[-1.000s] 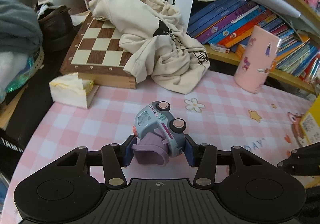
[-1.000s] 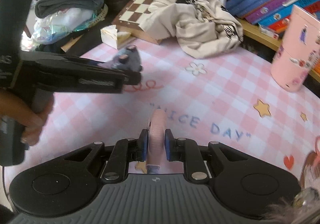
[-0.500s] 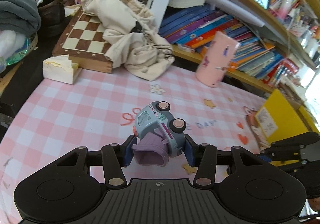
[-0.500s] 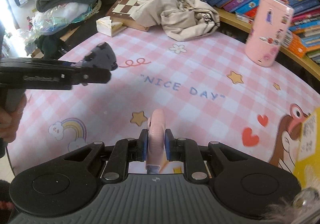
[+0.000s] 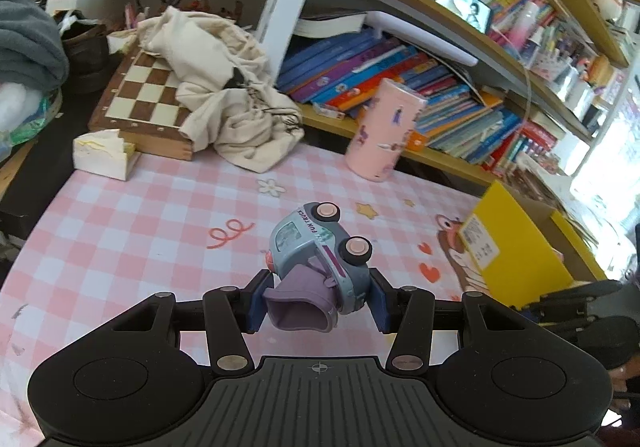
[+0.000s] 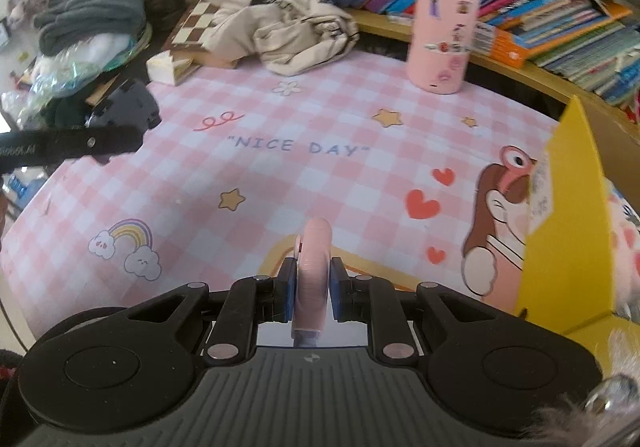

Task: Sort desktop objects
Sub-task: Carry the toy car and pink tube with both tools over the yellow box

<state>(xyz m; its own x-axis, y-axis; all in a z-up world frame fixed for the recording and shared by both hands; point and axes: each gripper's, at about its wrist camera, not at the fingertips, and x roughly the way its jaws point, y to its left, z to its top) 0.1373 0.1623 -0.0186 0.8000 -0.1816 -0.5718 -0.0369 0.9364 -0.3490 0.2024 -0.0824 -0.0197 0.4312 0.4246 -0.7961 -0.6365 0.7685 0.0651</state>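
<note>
1. The left gripper (image 5: pixel 318 305) pinches a blue toy truck (image 5: pixel 320 251) by its sides, lifted clear of the pink checked mat (image 5: pixel 132 231), with its wheels turned up and to the right.
2. The right gripper (image 6: pixel 313 289) is clamped on a thin pink disc-shaped object (image 6: pixel 315 271), held on edge above the mat; what it is exactly cannot be told.
3. Both pick-ups look done, so the carry seems to be the step in hand.
4. A yellow box (image 6: pixel 576 223) stands open at the mat's right edge, with something furry just showing inside; it is the likely drop place, though that is a guess.
5. Neither object is over the box yet, so both placings remain.
6. A pink cylinder container (image 5: pixel 382 131) stands upright on the mat near the bookshelf (image 5: pixel 460 163), possibly still to be sorted.
</note>
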